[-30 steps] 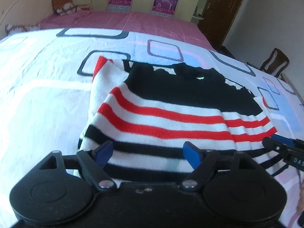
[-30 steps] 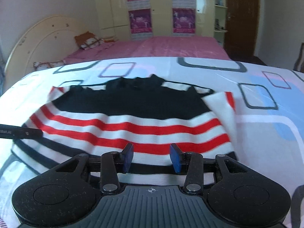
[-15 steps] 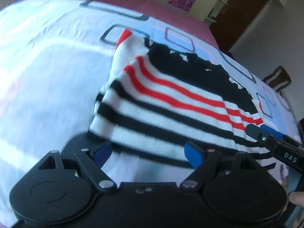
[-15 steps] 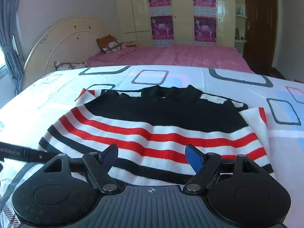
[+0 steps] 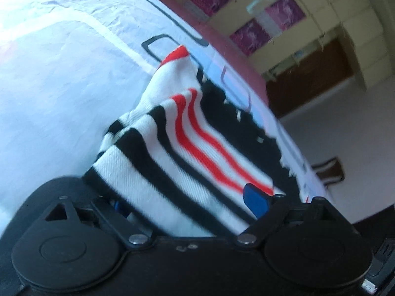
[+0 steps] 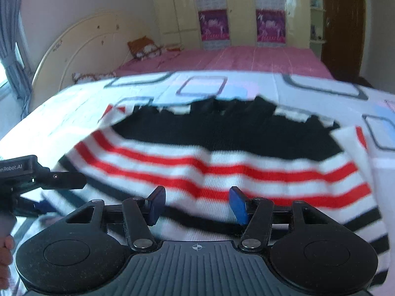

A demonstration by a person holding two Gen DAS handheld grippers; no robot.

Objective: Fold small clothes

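On the bed (image 6: 246,83), over a white sheet printed with outlined squares, a small striped sweater (image 6: 222,148) is laid flat, its black collar at the far side and its black-and-white hem at the near edge. A sleeve is seen folded in along the far left side in the left wrist view, and another lies along the right side in the right wrist view.

The step in hand is judged to be the taking of the near hem by both grippers, ahead of a fold toward the collar.

The left gripper (image 5: 187,197) is tilted and set at the near left corner of the hem. Its jaws are opening and stand wide; the hem fabric is bunched between them, and the left finger is hidden beneath the cloth. No pinch is seen.

The right gripper (image 6: 197,204) is placed at the near hem, toward the right half of the garment. Its jaws are closing at a medium gap; fabric lies between the blue pads, but no pressing contact can be confirmed.

For the next move, both sets of jaws are required to be shut on the hem, all layers being caught. The hem is then to be lifted evenly and carried toward the collar, with both corners kept level so that the stripes are aligned.
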